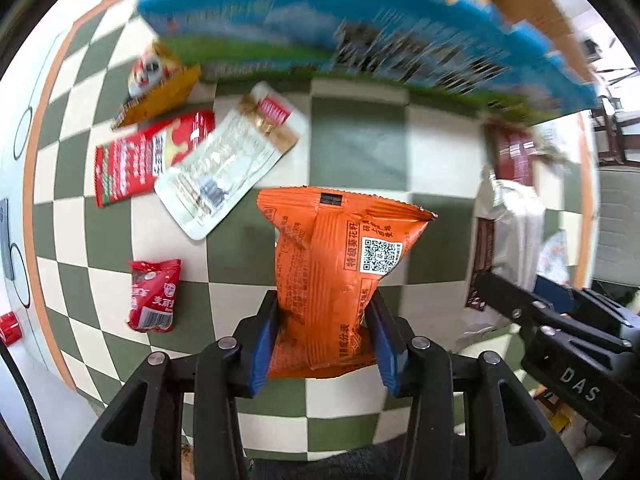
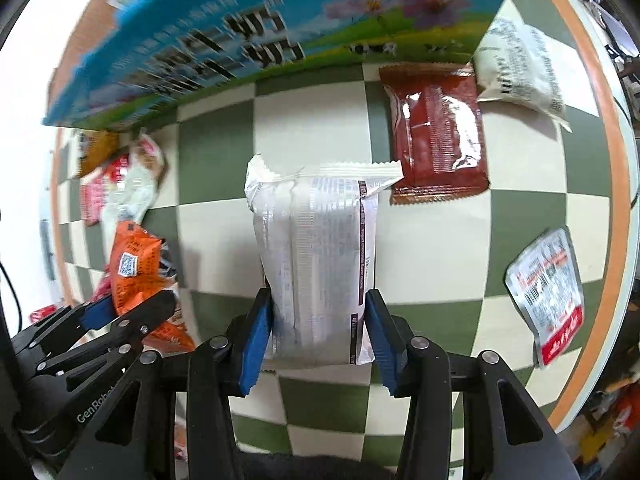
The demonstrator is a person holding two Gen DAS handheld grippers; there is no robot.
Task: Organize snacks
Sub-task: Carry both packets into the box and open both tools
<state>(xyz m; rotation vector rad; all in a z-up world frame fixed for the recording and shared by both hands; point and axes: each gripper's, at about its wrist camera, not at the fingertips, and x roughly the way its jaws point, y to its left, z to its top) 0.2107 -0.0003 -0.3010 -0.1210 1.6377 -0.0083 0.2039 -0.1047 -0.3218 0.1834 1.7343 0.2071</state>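
Note:
My left gripper [image 1: 325, 340] is shut on an orange snack packet [image 1: 336, 264], which hangs above the green-and-cream checkered cloth [image 1: 360, 148]. A white snack packet [image 2: 316, 264] is clamped between the blue pads of my right gripper [image 2: 318, 334], also lifted off the cloth. In the right wrist view the left gripper [image 2: 120, 312] with its orange packet [image 2: 134, 268] shows at the lower left. The right gripper [image 1: 520, 308] shows at the right edge of the left wrist view. A big blue cardboard box [image 1: 320, 28] with a meadow print stands at the far side, blurred.
Loose snacks lie on the cloth: a red-and-white stick pack [image 1: 148, 160], a clear white pouch [image 1: 228, 168], a small red packet [image 1: 154, 296], a yellow packet [image 1: 160, 84], a dark red packet [image 2: 436, 136], a white bag [image 2: 520, 68], a white-and-red pouch [image 2: 548, 292]. An orange border [image 2: 608, 100] rims the cloth.

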